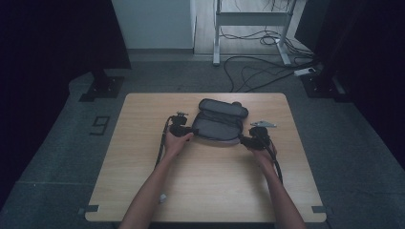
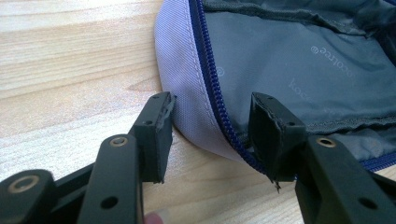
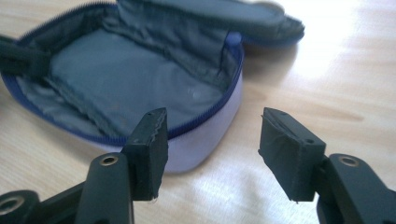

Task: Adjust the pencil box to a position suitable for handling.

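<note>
An unzipped grey pouch (image 1: 217, 125) with a blue zipper lies open in the middle of the wooden table (image 1: 143, 157), its lid flipped back. My left gripper (image 1: 190, 130) is at the pouch's left end, open, its jaws straddling the lilac side wall (image 2: 189, 79) and the blue zipper (image 2: 212, 84). My right gripper (image 1: 244, 140) is at the pouch's right end, open, with the pouch's rounded corner (image 3: 205, 140) just beyond its left jaw. The grey lining (image 3: 116, 74) inside looks bare. My left gripper's dark jaw (image 3: 21, 56) reaches in at the pouch's far end.
Cables (image 1: 258, 71) trail over the floor behind the table, by the legs of a white frame (image 1: 217, 33). A dark stand base (image 1: 101, 88) sits off the table's far left corner. Bare wood lies all round the pouch.
</note>
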